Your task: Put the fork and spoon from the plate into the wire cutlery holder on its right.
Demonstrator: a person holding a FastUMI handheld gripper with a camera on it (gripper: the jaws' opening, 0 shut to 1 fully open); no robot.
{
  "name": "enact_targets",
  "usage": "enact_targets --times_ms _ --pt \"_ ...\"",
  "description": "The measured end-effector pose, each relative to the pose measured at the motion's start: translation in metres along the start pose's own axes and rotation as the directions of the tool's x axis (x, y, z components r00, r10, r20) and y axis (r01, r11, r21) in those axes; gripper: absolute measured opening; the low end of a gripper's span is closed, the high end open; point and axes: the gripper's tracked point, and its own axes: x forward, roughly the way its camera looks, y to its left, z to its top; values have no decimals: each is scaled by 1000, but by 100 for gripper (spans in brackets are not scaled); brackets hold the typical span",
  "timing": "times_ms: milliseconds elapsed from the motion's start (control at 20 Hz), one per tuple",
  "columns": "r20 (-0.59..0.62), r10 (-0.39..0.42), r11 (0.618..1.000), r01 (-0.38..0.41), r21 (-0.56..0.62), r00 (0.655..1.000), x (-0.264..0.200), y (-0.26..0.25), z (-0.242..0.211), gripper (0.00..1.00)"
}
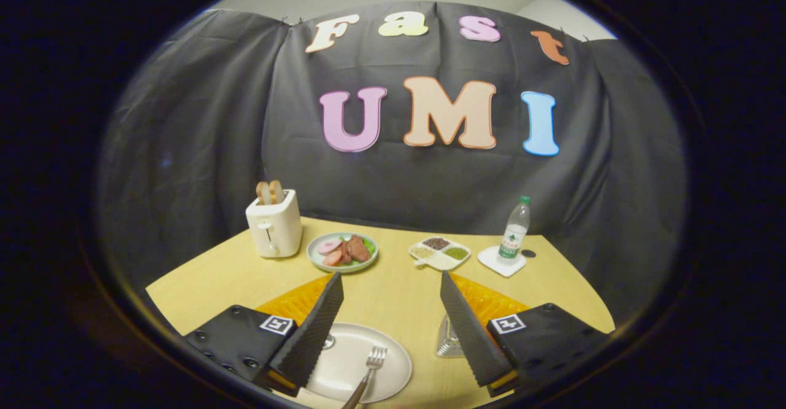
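Observation:
A white plate [350, 366] lies on the yellow table between my fingers, close below me. On it rests a fork [368, 369] with a brown handle, tines pointing away. A round metal bit [329, 341] peeks out beside the left finger, likely the spoon's bowl, the rest hidden. The wire cutlery holder [448, 340] stands right of the plate, half hidden behind the right finger. My gripper [391, 286] is open and holds nothing, hovering above the plate.
Further back stand a white toaster [274, 225] with bread, a green plate of food [342, 252], a divided dish of grains [439, 253] and a water bottle [514, 229] on a white coaster. An orange mat [295, 301] lies under the plate.

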Motion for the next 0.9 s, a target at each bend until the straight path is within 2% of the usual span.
enact_targets --times_ms 450,900 --pt "-201 38 999 -44 -25 979 5 11 -71 100" --pt "-429 78 996 -94 -14 900 5 24 -151 100"
